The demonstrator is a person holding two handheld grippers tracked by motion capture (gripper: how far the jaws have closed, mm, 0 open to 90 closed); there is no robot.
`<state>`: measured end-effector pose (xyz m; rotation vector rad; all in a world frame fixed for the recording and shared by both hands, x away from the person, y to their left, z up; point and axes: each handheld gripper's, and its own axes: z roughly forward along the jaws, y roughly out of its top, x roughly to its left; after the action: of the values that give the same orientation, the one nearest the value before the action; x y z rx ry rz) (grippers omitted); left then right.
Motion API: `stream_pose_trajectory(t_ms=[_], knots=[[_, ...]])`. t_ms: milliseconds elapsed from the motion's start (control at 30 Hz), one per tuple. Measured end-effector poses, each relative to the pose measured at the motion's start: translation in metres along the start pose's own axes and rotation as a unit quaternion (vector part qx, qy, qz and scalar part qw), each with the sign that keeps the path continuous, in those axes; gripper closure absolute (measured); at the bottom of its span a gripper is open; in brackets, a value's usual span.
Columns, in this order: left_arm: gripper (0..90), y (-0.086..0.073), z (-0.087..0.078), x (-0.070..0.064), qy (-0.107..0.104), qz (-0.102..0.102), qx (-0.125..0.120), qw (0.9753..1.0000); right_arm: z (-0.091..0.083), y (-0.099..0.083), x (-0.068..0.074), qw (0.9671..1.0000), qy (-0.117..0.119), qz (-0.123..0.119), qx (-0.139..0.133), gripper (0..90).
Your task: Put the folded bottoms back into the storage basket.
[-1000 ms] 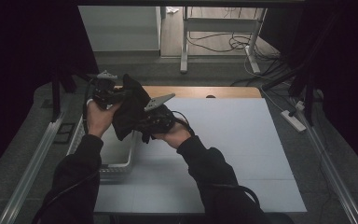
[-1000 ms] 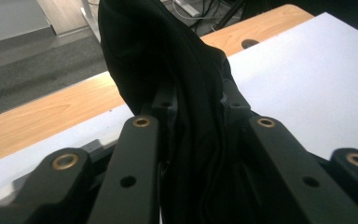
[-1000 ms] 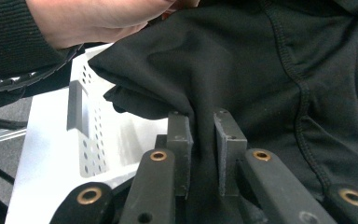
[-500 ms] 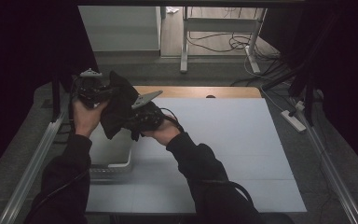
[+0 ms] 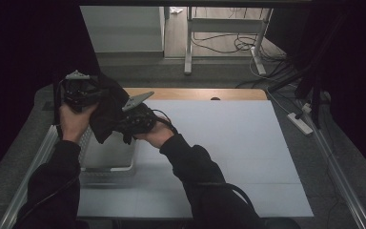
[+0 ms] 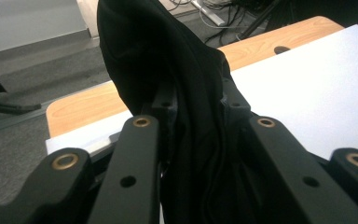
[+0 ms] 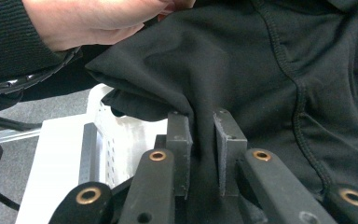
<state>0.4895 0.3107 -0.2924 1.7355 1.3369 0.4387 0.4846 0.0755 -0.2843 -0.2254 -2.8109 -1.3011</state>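
Both hand-held grippers, left and right, grasp a black cloth held above the white bin.

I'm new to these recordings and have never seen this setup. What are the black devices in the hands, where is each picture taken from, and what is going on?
No robot here: a person holds a hand-operated two-jaw gripper in each hand. The high view looks down on the table from above the person, whose forearms enter from the bottom. The left gripper and right gripper each carry a camera looking along their own black jaws; those give the two close-up views. Both grippers are clamped on one black garment, held up between them above a white perforated basket at the table's left edge. The left gripper view shows the cloth bunched between its jaws; the right gripper view shows a fold pinched, with the other hand behind.
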Motion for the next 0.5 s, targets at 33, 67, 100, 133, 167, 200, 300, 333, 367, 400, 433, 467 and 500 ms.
stream_pose_trajectory(t_ms=[33,67,100,133,167,200,300,333,367,400,433,467,500], knots=[[73.9,-0.002,0.000,0.001,0.000,-0.001,0.002,1.0000,0.002,0.000,0.001,1.0000,0.001,0.000,0.000,79.3],[73.9,-0.003,0.000,0.002,0.000,-0.001,0.004,1.0000,0.005,0.000,0.002,1.0000,0.003,-0.001,0.003,79.3],[73.9,-0.005,0.001,0.003,-0.001,-0.003,0.006,1.0000,0.005,0.000,0.002,1.0000,0.003,-0.001,0.003,79.3],[73.8,-0.007,0.002,0.004,-0.001,-0.004,0.008,1.0000,0.007,0.000,0.003,1.0000,0.004,-0.001,0.003,79.3],[73.9,-0.010,0.003,0.005,-0.001,-0.003,0.012,0.9999,0.008,0.000,0.004,1.0000,0.004,-0.001,0.005,79.3],[73.8,-0.012,0.005,0.006,-0.002,-0.006,0.013,0.9999,0.010,-0.001,0.004,1.0000,0.005,-0.001,0.006,79.2],[73.8,-0.018,0.008,0.008,-0.002,-0.009,0.020,0.9998,0.014,-0.004,0.005,0.9999,0.006,0.002,0.012,79.2],[73.8,-0.020,0.009,0.009,-0.003,-0.011,0.021,0.9997,0.016,-0.005,0.005,0.9999,0.006,0.002,0.014,79.2],[73.8,-0.022,0.010,0.009,-0.004,-0.013,0.023,0.9996,0.017,-0.005,0.006,0.9999,0.007,0.004,0.015,79.2],[73.8,-0.024,0.011,0.010,-0.004,-0.015,0.025,0.9996,0.018,-0.006,0.006,0.9998,0.007,0.004,0.016,79.2],[73.8,-0.026,0.012,0.011,-0.005,-0.016,0.027,0.9995,0.020,-0.007,0.006,0.9998,0.007,0.005,0.017,79.2],[73.8,-0.028,0.014,0.011,-0.005,-0.017,0.030,0.9994,0.021,-0.008,0.007,0.9998,0.008,0.007,0.018,79.2],[73.7,-0.029,0.015,0.012,-0.005,-0.017,0.033,0.9993,0.022,-0.009,0.007,0.9997,0.007,0.006,0.021,79.1]])
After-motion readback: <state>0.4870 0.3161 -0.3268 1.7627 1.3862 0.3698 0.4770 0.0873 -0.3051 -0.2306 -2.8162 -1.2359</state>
